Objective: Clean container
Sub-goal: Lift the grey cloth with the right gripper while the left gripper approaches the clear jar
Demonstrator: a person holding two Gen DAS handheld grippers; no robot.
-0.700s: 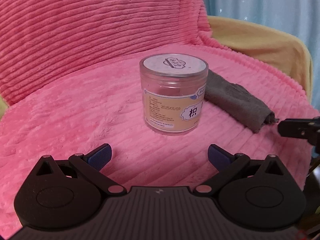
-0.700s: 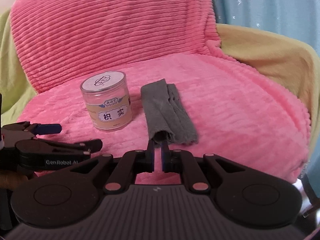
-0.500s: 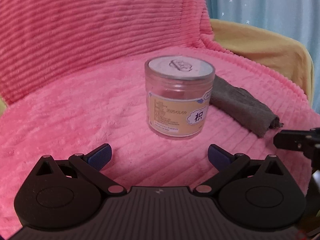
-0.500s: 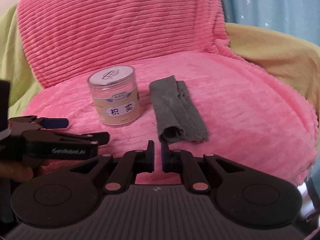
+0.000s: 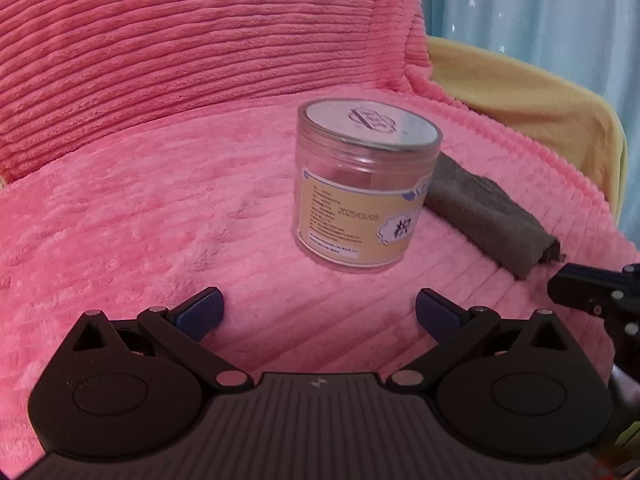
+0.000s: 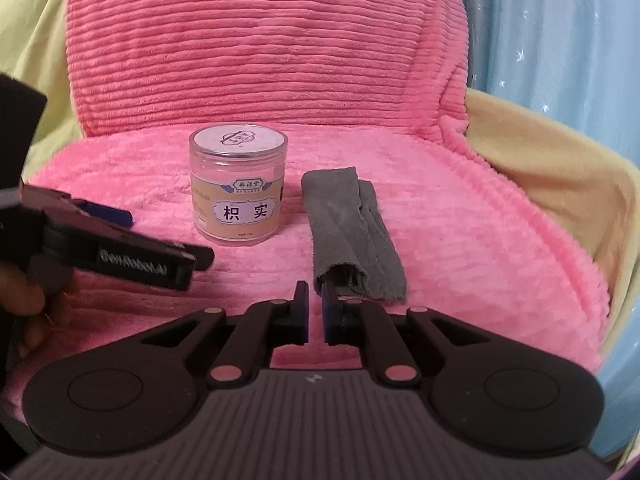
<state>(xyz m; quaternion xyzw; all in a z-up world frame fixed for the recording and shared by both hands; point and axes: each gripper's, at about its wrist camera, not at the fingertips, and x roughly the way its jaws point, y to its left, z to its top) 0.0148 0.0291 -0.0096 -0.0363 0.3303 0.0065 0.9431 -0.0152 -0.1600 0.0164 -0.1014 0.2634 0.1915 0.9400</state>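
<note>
A clear plastic jar (image 5: 366,188) with a white lid and a tan label stands upright on the pink blanket (image 5: 160,208). My left gripper (image 5: 318,306) is open wide just short of the jar, with nothing between its blue pads. A folded grey cloth (image 6: 352,236) lies flat to the right of the jar (image 6: 239,190), close to it. My right gripper (image 6: 315,292) is shut with only a thin slit between the pads, and its tips sit at the near end of the cloth without holding it. The right wrist view also shows my left gripper (image 6: 160,236) at the left.
The pink ribbed blanket covers the seat and backrest of a yellow-green armchair (image 6: 560,184). A light blue curtain (image 6: 560,40) hangs behind on the right. A hand (image 6: 20,300) holds the left gripper at the left edge.
My left gripper has come closer to the jar, which now looks larger and sits to the right of its centre. My right gripper has closed in on the cloth's near end.
</note>
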